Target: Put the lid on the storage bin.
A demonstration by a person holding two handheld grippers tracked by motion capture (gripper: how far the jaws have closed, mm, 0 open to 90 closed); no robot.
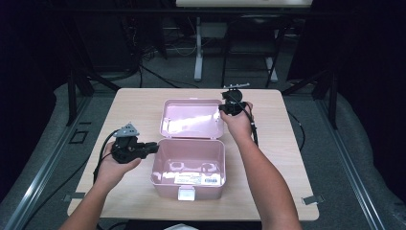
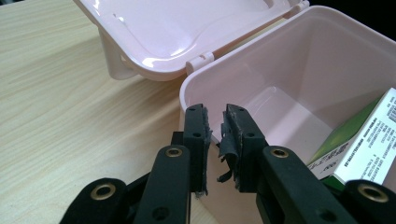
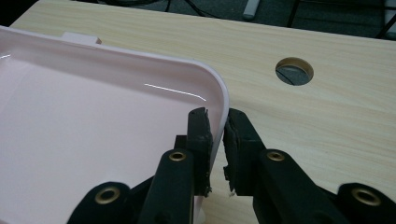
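Note:
A pink plastic box [image 1: 163, 184] stands open on the table, its lid [image 1: 191, 117] tipped back behind it. My left gripper [image 1: 154, 147] is at the box's left rear corner. In the left gripper view, my left gripper [image 2: 215, 126] straddles the rim of the box [image 2: 299, 60], one jaw outside and one inside, shut on the wall. My right gripper [image 1: 222, 109] is at the lid's right edge. In the right gripper view, my right gripper [image 3: 215, 126] is pinched on the rim of the lid [image 3: 93, 130].
A green and white carton [image 2: 364, 144] with a barcode label lies inside the box, against its front wall [image 1: 198, 178]. The wooden table [image 1: 134, 105] has a round cable hole [image 3: 294, 71] beyond the lid. Dark frames and cables stand behind the table.

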